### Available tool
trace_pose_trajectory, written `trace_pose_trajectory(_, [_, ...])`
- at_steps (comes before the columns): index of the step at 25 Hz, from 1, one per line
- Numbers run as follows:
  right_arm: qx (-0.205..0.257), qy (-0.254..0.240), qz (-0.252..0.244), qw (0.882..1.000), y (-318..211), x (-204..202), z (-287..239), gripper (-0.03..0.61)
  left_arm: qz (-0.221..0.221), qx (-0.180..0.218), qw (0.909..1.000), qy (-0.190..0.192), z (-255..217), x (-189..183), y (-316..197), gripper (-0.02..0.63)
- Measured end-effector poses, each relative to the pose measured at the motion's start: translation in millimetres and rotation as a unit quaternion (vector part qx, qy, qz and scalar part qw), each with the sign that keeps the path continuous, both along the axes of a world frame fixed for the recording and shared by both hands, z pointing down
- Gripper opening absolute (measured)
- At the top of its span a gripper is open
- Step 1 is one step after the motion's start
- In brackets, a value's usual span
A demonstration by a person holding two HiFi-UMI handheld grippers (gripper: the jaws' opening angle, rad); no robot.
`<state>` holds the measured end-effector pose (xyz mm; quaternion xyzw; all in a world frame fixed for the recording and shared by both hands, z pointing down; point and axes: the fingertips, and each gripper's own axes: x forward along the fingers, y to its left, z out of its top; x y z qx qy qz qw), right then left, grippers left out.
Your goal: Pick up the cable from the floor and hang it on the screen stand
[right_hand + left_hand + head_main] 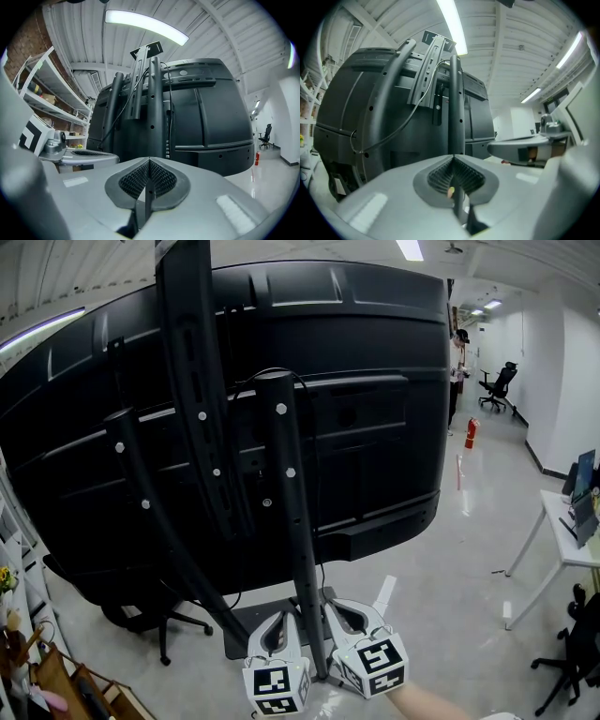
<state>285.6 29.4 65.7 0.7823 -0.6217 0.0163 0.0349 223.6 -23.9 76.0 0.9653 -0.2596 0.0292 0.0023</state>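
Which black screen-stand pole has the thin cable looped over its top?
The straight black pole on the right; the thin black cable arcs over it. The curved black pole has a bare top.

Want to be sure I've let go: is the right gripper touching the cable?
Apart. In the right gripper view the right gripper is shut on nothing, and the cable hangs on the screen stand beyond it.

The left gripper [284,615] and right gripper [349,613] have pale grey moulded shells with dark ribbed pads [440,176]. Each bears a white cube [277,686] printed with black square markers. At lower right, a forearm [427,701] is bare, with perhaps a white cuff [497,716] at the frame edge.
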Motion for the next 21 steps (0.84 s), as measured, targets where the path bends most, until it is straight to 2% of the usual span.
trace_pose_trajectory(15, [-0.01,0.004,0.0,1.0,2.6,-8.4,6.0,-0.002,-0.01,-0.009,0.9999,-0.009,5.3,-7.6,-0.6,0.006])
trace_pose_trajectory(21, [-0.005,0.004,0.007,1.0,2.7,-6.2,2.8,-0.002,-0.003,-0.007,1.0,0.001,4.3,-5.7,0.3,0.006])
